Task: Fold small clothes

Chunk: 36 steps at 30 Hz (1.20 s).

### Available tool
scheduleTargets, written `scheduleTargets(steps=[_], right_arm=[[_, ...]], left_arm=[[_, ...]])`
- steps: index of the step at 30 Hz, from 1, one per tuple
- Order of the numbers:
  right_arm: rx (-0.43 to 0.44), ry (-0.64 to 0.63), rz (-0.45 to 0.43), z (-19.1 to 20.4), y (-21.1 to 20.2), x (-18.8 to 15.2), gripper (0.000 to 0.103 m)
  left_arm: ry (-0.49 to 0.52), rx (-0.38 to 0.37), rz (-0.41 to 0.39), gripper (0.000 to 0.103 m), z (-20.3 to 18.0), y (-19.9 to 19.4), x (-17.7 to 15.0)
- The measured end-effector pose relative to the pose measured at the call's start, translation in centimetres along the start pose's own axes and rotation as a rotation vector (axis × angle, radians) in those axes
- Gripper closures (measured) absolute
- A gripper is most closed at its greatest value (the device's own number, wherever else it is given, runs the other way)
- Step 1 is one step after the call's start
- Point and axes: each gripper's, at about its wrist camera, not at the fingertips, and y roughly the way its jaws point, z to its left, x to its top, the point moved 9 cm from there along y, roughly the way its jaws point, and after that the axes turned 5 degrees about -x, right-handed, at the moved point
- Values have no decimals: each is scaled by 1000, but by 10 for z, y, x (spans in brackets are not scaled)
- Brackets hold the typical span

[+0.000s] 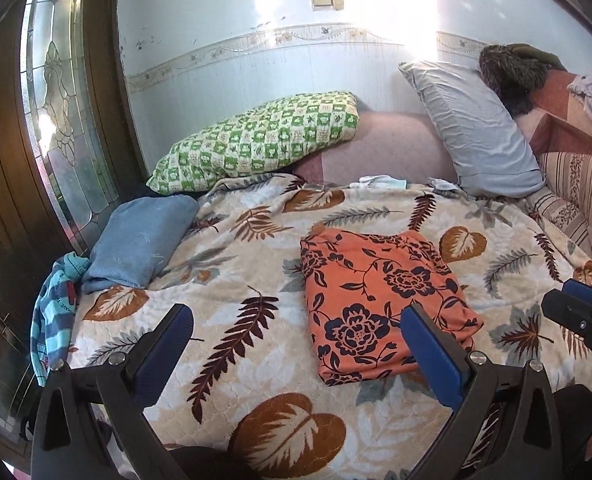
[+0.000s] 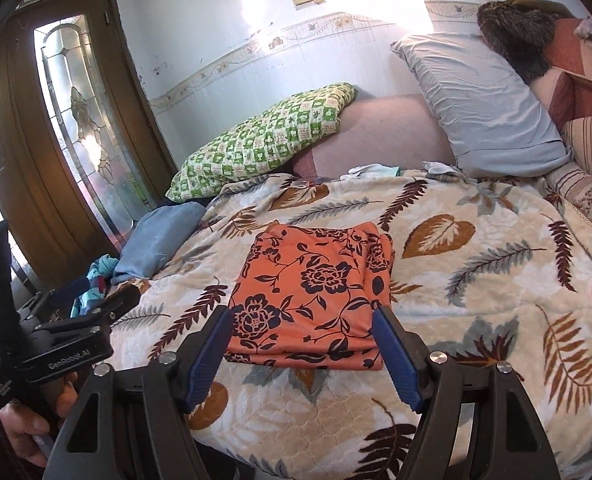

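Observation:
A folded orange garment with dark flowers (image 1: 379,300) lies flat on the leaf-patterned blanket (image 1: 236,280); it also shows in the right wrist view (image 2: 311,292). My left gripper (image 1: 296,320) is open and empty, held above the blanket just left of the garment's near edge. My right gripper (image 2: 301,320) is open and empty, its blue pads on either side of the garment's near edge, above it. The right gripper shows at the left view's right edge (image 1: 583,304); the left gripper's body shows at the right view's left edge (image 2: 68,320).
A folded blue cloth (image 1: 140,240) and a striped blue garment (image 1: 56,312) lie at the bed's left edge. A green checked pillow (image 1: 256,140) and a grey pillow (image 1: 475,128) lean at the back. Small white cloths (image 1: 383,182) lie there. A wooden glass door (image 1: 56,100) stands left.

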Motion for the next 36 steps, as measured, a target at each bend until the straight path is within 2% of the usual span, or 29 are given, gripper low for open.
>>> scheduleTargets(steps=[14,30,36], right_arm=[[-60,34,-15,-7,9,2,28],[-42,33,-13,-8,31,-1,28],[-32,39,-6,-1,34,1,28]], left_arm=[[-5,56,-34,0,3,1,9],[-70,101,-9,0,15,24,10],[-49,96,-8,0,14,26,9]])
